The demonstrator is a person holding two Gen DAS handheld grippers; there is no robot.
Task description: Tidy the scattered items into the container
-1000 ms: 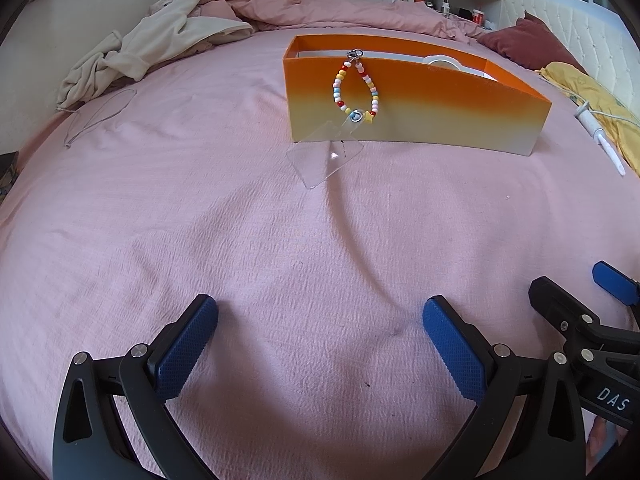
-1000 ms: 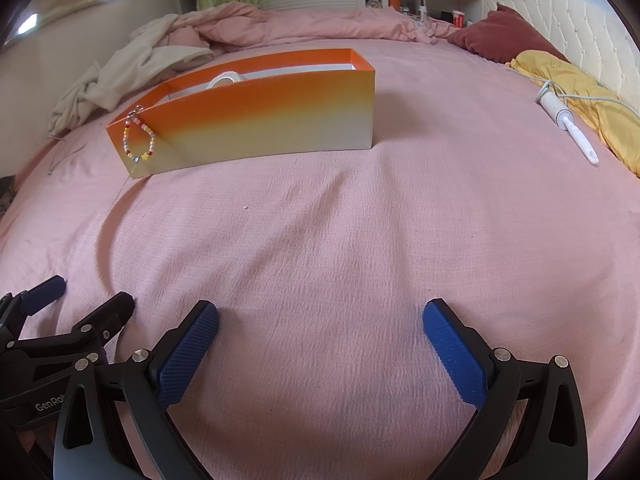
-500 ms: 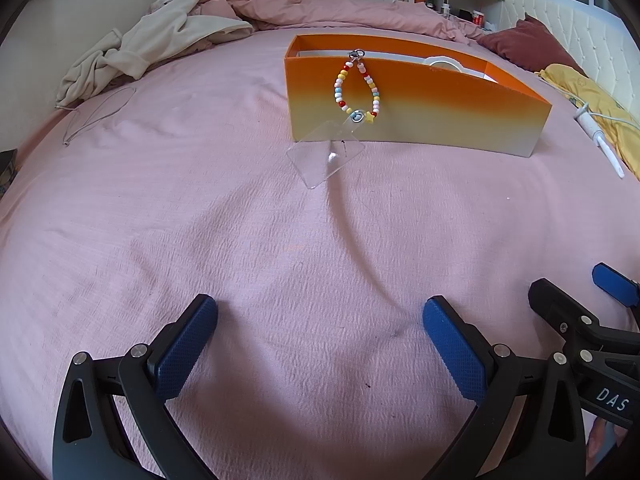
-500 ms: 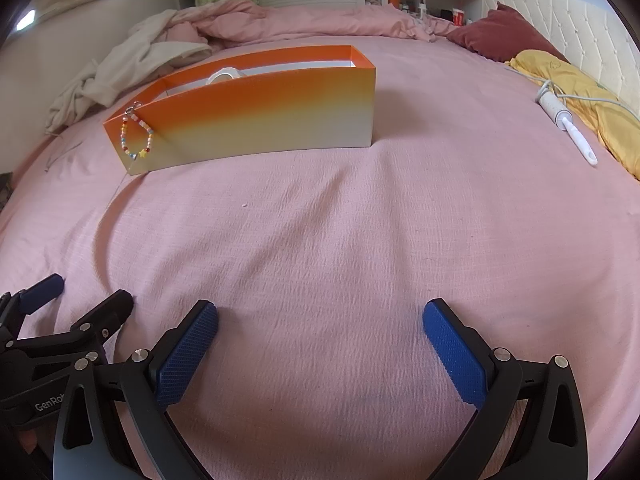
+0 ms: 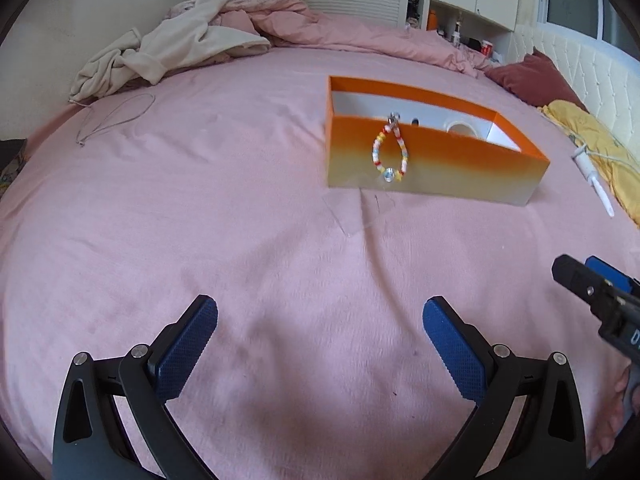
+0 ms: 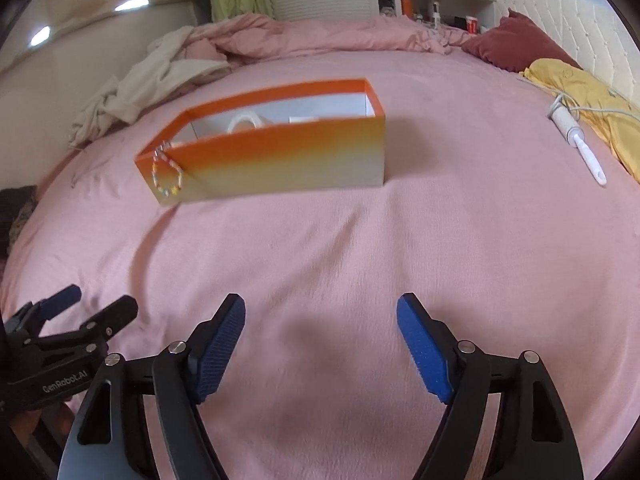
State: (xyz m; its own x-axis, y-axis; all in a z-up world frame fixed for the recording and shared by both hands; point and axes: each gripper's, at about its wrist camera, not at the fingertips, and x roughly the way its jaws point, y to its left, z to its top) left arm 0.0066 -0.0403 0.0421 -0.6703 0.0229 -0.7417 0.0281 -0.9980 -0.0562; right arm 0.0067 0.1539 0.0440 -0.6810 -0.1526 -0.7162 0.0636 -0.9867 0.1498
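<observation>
While my empty right tongs (image 6: pixel 320 320) are closing and left tongs (image 5: pixel 320 322) gape empty, I'm between picks; next, the clear sheet (image 5: pixel 356 208) touching the orange box (image 5: pixel 436 172).

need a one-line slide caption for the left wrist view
Left claw open and empty above the pink bedsheet, facing an orange box with a beaded charm hanging over its near wall.

left gripper (image 5: pixel 320 336) at six o'clock, jaws apart over pink bedsheet (image 5: pixel 200 220); orange box (image 5: pixel 432 160) at one o'clock, bead bracelet (image 5: pixel 390 154) hanging on its wall.
</observation>
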